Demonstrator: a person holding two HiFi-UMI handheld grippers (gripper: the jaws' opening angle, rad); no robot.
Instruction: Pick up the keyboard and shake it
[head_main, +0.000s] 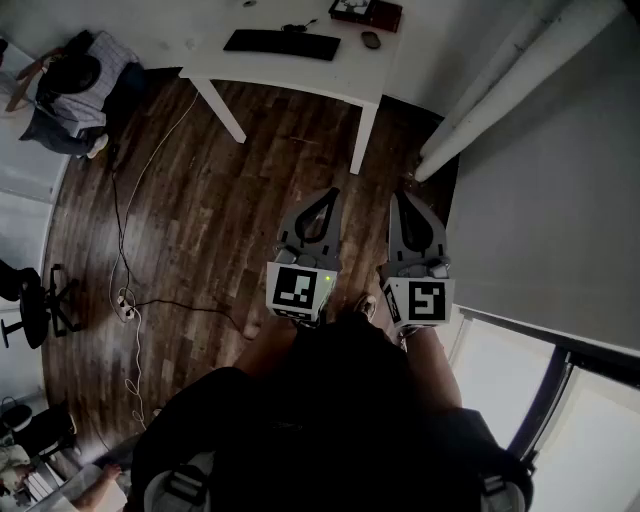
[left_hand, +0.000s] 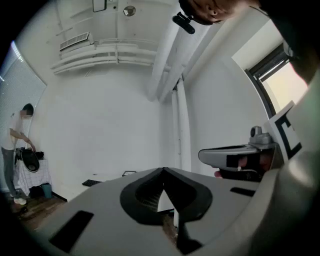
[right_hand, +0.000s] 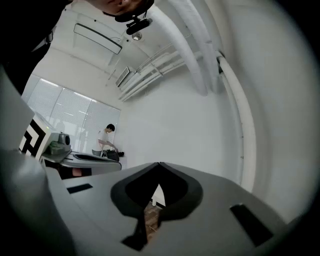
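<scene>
Both pressed together, empty, left tongs (head_main: 328, 198) and right tongs (head_main: 402, 200) face the keyboard (head_main: 281, 43) lying crosswise well ahead, left nearer.

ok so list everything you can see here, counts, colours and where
table: one, white, far end of the room
keyboard: one, black, on the table
mouse: one, dark, on the table, right of the keyboard
box: one, dark with a white label, table's far right corner
floor: dark brown wood
cables: several, black and white, across the floor at left
power strip: one, white, on the floor at left
chair: one, black, left edge
other person: one, checked shirt, left of the table
pipes: two, white, right wall
left hand-held gripper: one, grey, shut, empty, short of the table
right hand-held gripper: one, grey, shut, empty, beside the left
</scene>
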